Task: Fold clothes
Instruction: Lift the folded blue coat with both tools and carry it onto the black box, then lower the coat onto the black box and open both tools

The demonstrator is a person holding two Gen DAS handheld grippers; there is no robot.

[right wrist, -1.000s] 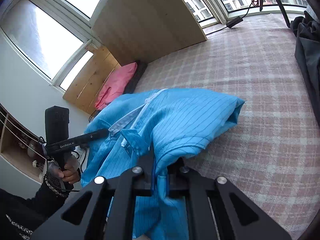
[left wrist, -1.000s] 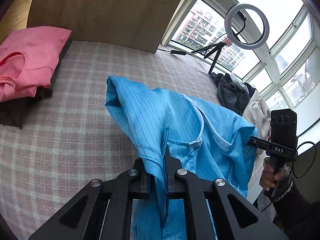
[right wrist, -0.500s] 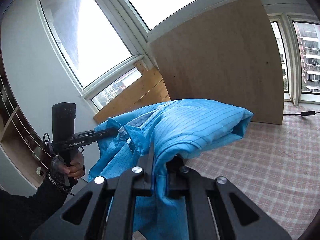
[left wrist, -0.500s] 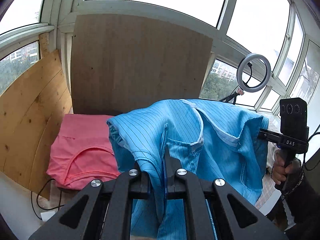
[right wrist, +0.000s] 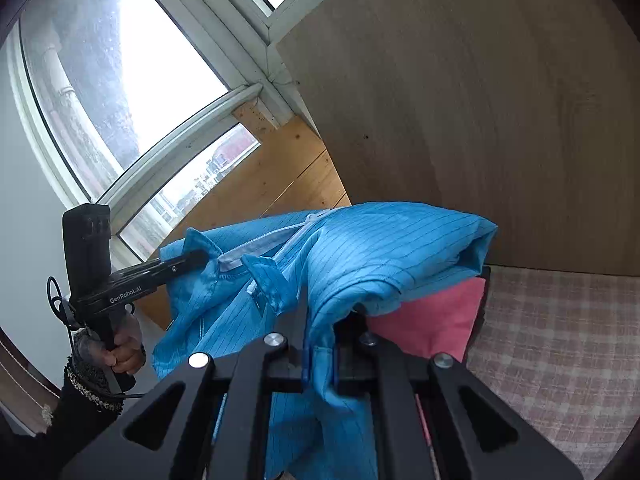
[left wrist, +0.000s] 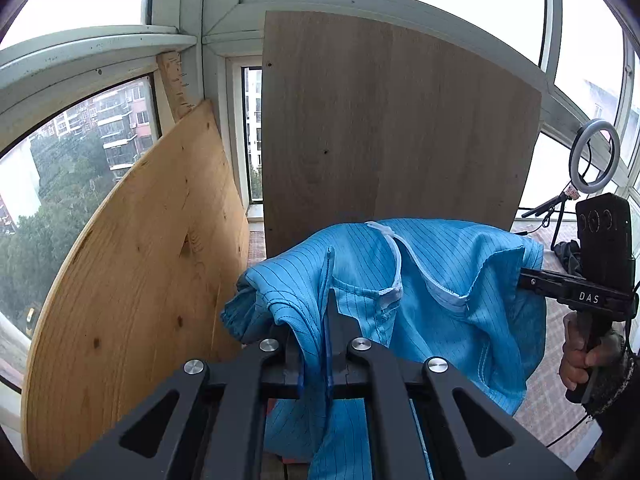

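A blue pinstriped zip jacket (left wrist: 432,280) hangs folded in the air between my two grippers. My left gripper (left wrist: 322,316) is shut on one bunched edge of it, and the cloth drapes over the fingers. My right gripper (right wrist: 316,320) is shut on the opposite edge, fabric spilling over both sides. In each wrist view the other gripper shows from the side, clamped on the jacket: the right one (left wrist: 528,278) and the left one (right wrist: 196,258). A folded pink garment (right wrist: 436,320) lies just beneath the jacket on the checked cover (right wrist: 560,340).
A tall brown board (left wrist: 380,140) and a rounded light plywood panel (left wrist: 140,260) lean against the corner windows right ahead. A ring light on a tripod (left wrist: 594,156) and a dark clothes heap (left wrist: 568,252) sit far right. A hand (left wrist: 580,356) grips the right handle.
Both grippers have lifted the blue jacket off the checked cover and carried it sideways toward the boards and the pink garment. Both grips stayed shut on the cloth.
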